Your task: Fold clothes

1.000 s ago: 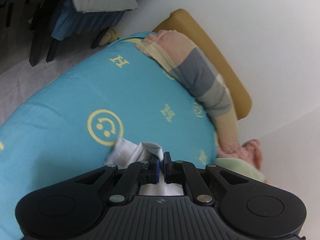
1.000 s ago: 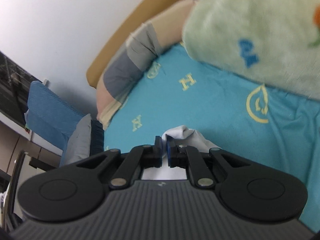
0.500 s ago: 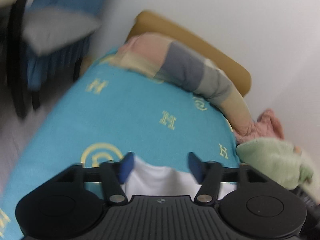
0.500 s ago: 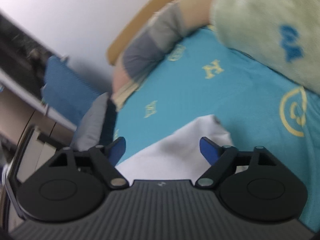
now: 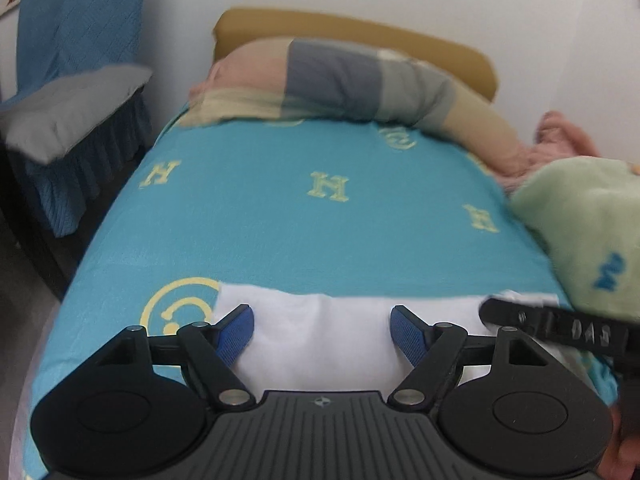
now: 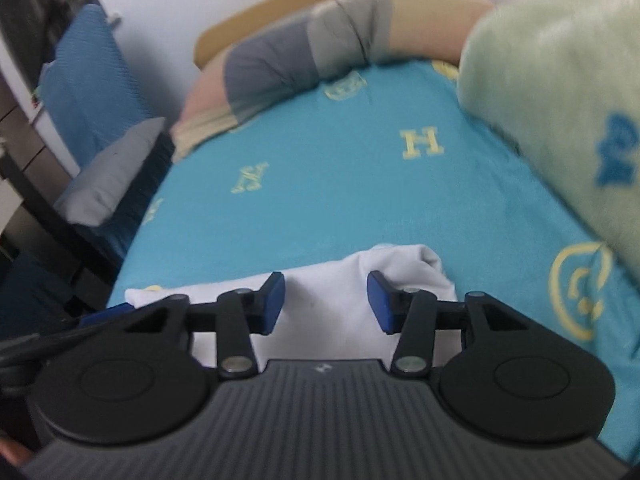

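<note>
left wrist view shows the left tool (image 5: 322, 330) spread wide above the white garment (image 5: 320, 344) lying flat on the bed (image 5: 320, 232), the right tool (image 6: 326, 304) likewise gaping, apparently letting the fold rest.

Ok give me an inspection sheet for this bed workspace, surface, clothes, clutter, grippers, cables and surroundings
Surface: teal bedsheet with yellow H and smiley prints.
Job's things: white garment lying on the sheet at the near edge, one end bunched in the right wrist view.
Clutter: green fleece blanket, pink cloth, striped bolster pillow.
Grippers: left gripper and right gripper both over the garment, jaws open, gripping nothing.
Cables: nothing seen.
Surroundings: tan headboard, white wall, blue chair with grey cushion.
</note>
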### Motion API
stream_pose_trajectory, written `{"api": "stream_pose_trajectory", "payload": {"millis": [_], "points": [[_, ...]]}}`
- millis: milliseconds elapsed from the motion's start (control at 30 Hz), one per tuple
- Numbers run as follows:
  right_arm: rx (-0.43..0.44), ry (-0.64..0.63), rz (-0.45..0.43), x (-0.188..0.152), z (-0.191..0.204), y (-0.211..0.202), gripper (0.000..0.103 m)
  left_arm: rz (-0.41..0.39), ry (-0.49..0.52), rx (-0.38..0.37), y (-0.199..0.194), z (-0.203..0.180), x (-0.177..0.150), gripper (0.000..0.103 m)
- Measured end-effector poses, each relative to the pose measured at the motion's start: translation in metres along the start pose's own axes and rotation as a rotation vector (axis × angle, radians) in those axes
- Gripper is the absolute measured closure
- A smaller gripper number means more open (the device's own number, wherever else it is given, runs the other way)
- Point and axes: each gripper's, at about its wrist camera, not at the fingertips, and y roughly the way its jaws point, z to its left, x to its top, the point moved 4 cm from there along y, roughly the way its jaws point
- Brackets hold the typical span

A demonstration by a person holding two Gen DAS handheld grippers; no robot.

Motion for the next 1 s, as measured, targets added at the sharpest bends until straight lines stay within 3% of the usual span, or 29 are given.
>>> {"api": "stream_pose_trajectory", "payload": {"millis": [300, 667, 833, 1000], "points": [[-0.021, -0.046, -0.01, -0.004, 0.004, -0.005, 0.056, 0.001, 0.057, 0.031, -0.006, -0.01, -0.003, 0.026], [-0.059, -0.099, -0.058, -0.004, 0.011, -0.068, 0.054, -0.04, 0.113, 0.024, -0.064, -0.028, -0.017, 0.026], [-0.077, -0.163, -0.002, -0.023, 0.011, -0.083, 0.054, 0.001, 0.112, 0.048, -0.075, -0.018, -0.044, 0.026], [-0.085, -0.144, 0.11, -0.048, 0.002, -0.065, 0.055, 0.028, 0.068, 0.044, -0.078, -0.011, -0.057, 0.026]]}}
